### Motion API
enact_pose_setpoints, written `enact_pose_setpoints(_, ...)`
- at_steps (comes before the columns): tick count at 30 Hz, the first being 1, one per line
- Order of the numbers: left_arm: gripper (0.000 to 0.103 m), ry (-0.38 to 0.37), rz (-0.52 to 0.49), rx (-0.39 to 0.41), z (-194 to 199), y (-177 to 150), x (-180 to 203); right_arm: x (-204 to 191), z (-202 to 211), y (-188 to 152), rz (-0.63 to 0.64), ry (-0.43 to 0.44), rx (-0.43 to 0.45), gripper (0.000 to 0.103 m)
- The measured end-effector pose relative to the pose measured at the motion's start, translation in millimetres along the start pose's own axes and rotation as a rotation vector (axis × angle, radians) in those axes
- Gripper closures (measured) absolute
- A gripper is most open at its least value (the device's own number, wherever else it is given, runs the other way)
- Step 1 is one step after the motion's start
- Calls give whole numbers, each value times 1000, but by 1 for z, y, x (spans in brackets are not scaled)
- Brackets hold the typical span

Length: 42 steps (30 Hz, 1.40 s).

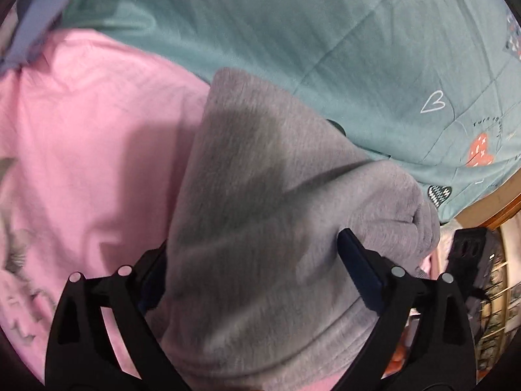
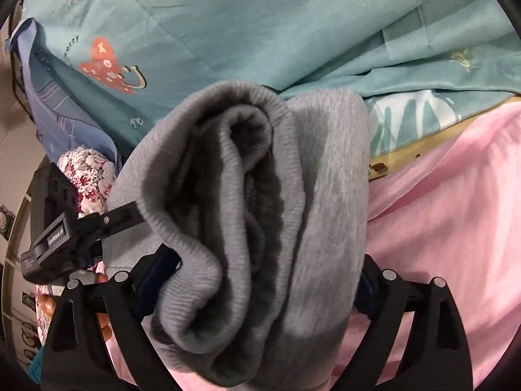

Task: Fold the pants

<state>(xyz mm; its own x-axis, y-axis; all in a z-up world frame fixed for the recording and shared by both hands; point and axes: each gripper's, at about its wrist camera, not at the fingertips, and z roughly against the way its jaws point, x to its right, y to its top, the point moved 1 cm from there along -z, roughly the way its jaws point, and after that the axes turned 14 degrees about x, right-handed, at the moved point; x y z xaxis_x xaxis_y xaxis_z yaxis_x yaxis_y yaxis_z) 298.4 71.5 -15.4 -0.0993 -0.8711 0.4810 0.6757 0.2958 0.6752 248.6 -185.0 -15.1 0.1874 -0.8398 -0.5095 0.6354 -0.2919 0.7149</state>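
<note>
Lying folded on a pink sheet (image 1: 97,130): grey sweatpants (image 1: 260,179), ribbed waistband (image 2: 202,260) bunched at one end. Left gripper (image 1: 257,260) and right gripper (image 2: 260,280) each released, jaws spread wide, cloth between them. Teal quilt (image 1: 325,32) beyond.

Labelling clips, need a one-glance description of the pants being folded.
On the bed, a teal quilt lies behind a pink sheet. The grey pants lie bunched on the pink. They are the only plain grey fleece there, with a ribbed hem.
</note>
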Motion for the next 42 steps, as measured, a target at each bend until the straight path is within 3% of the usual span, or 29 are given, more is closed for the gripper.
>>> enact_pose_setpoints(3,8,54,-39,41,40,2,18,-16,25,10,-5,-24,-1,11)
enact_pose_setpoints(6,7,98,-111,159,96,-2,38,-35,70,19,33,-61,16,11)
enact_pose_setpoints(9,5,160,-255,250,151,-10,73,-64,147,17,142,-43,98,11)
enact_pose_setpoints(13,2,226,-465,429,256,-48,120,-104,268,4,246,-46,220,6)
enact_pose_setpoints(15,2,251,-540,508,304,-69,139,-121,326,-8,287,-30,277,2)
enact_pose_setpoints(18,2,266,-620,560,358,-112,162,-158,417,-35,392,-4,402,1)
enact_pose_setpoints(23,2,257,-639,599,396,-167,174,-200,502,-110,565,16,595,1)
enact_pose_setpoints(26,2,285,-602,583,387,-182,171,-211,511,-164,667,17,692,1)
enact_pose_setpoints(29,2,302,-583,538,366,-191,164,-209,488,-199,745,13,722,1)
enact_pose_setpoints(36,2,363,-574,517,331,-190,145,-191,399,-201,786,-86,560,1)
enact_pose_setpoints(42,2,373,-571,492,297,-187,134,-143,337,-188,585,-85,422,1)
